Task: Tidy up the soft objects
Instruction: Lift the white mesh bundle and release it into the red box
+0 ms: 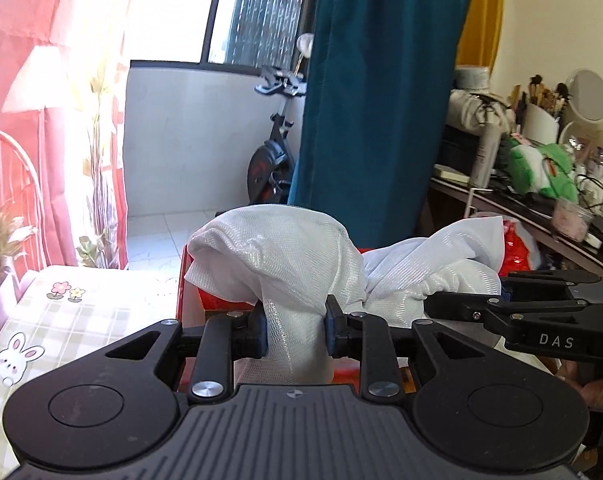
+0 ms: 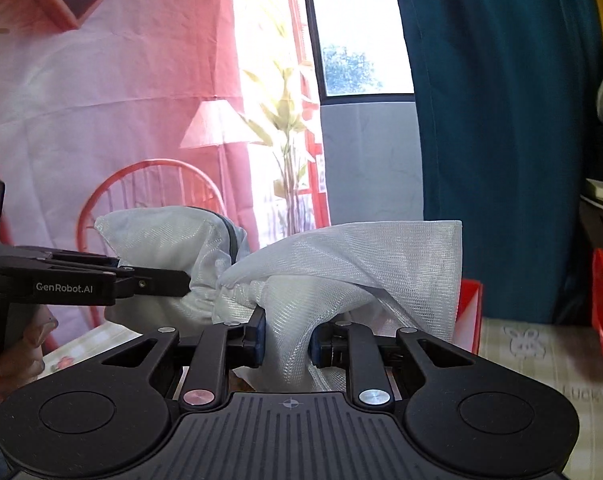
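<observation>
A glossy white mesh cloth (image 1: 285,256), finely ribbed and bunched, hangs pinched in both the left hand-held gripper (image 1: 296,330) and right hand-held gripper (image 2: 287,340), above the checked bench (image 1: 81,312).

White mesh cloth (image 1: 301,264), bunched, aloft

Checked bunny-print tablecloth (image 1: 61,320) covers table; red box (image 2: 469,312) stands on it.

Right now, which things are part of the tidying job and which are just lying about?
Part of the job:
- white mesh cloth
- left hand-held gripper, shut on the cloth
- right hand-held gripper, shut on the cloth

Just lying about:
- exercise bike
- blue curtain
- round mirror
- brush pot
- green bag
</observation>
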`<state>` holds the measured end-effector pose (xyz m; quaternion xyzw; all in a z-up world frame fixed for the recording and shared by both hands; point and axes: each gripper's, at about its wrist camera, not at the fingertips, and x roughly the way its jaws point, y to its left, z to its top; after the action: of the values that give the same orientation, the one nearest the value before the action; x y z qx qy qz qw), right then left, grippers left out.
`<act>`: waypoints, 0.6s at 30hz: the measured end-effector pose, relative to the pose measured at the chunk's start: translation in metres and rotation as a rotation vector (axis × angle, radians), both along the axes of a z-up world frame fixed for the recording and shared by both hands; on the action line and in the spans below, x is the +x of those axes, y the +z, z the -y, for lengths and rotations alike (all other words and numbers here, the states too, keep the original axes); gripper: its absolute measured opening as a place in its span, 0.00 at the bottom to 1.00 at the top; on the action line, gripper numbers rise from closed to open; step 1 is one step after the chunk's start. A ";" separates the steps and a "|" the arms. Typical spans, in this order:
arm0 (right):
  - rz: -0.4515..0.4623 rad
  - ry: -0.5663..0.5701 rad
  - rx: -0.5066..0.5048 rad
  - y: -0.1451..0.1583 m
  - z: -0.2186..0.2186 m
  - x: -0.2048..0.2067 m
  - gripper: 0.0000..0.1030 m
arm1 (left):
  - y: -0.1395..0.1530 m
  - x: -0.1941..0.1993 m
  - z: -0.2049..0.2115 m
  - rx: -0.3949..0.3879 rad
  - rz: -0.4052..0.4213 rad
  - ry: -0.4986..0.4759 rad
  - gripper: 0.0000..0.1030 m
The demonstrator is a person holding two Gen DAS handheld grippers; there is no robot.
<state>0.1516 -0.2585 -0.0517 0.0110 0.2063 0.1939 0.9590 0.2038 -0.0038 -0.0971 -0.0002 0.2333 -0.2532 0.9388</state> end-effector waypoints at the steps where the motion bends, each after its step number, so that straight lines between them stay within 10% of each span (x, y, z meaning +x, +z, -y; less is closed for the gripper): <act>1: -0.005 -0.004 -0.004 -0.002 0.001 0.009 0.18 | 0.000 0.010 0.002 -0.005 -0.016 0.003 0.28; 18: -0.197 -0.146 0.025 -0.048 0.017 0.153 0.18 | -0.032 0.149 0.032 0.012 -0.211 0.047 0.30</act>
<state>0.3048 -0.2752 -0.0998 0.0568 0.2960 0.1243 0.9454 0.3531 -0.0357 -0.1289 -0.0267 0.3321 -0.2281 0.9148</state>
